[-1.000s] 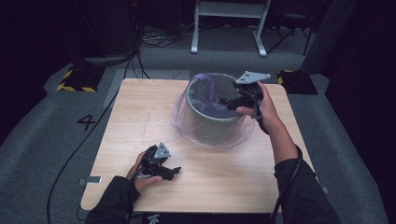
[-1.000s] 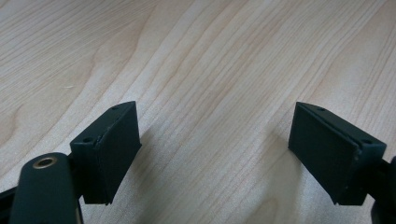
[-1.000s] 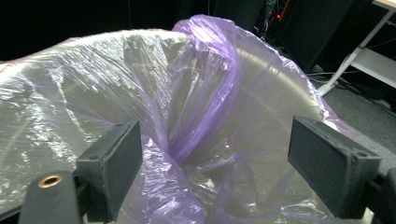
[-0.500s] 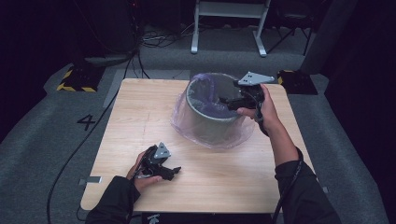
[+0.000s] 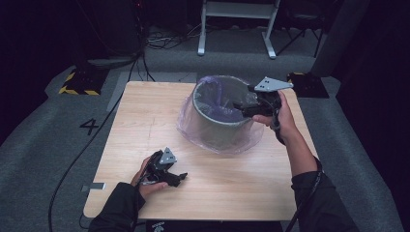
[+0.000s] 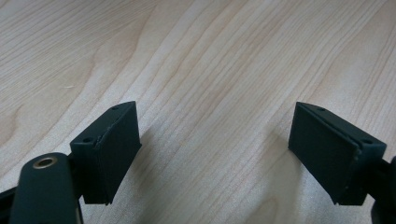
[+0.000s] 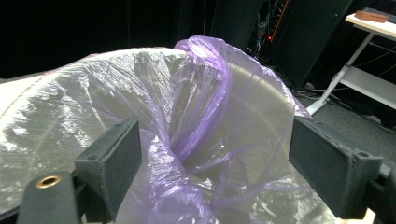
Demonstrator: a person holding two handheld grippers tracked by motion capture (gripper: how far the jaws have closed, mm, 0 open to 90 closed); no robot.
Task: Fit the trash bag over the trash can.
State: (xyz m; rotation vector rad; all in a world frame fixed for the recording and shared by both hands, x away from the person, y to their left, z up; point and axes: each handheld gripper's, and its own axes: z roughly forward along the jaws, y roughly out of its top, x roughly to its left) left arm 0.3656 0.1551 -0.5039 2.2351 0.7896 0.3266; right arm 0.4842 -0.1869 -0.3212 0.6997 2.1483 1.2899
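Little has shifted since the frame a second earlier: the right gripper (image 5: 241, 107) has edged slightly at the bin's rim, while the left gripper (image 5: 180, 178) lies where it was, and the bin itself has not moved.

The grey bin (image 5: 220, 126) stands upright on the wooden table (image 5: 145, 121), its long axis vertical and its mouth facing straight up, toward the table's far side at about 1 o'clock from the centre. A thin purple plastic bag (image 5: 217, 99) lines the inside and spills over the rim, skirting the outside down to the tabletop; nothing else can be made out within.

The right gripper reaches over the rim at the bin's 3 o'clock edge, its jaws spread wide, with bunched bag film (image 7: 196, 121) between them but not pinched. The left gripper rests low over bare wood at about 7 o'clock, jaws parted and empty.
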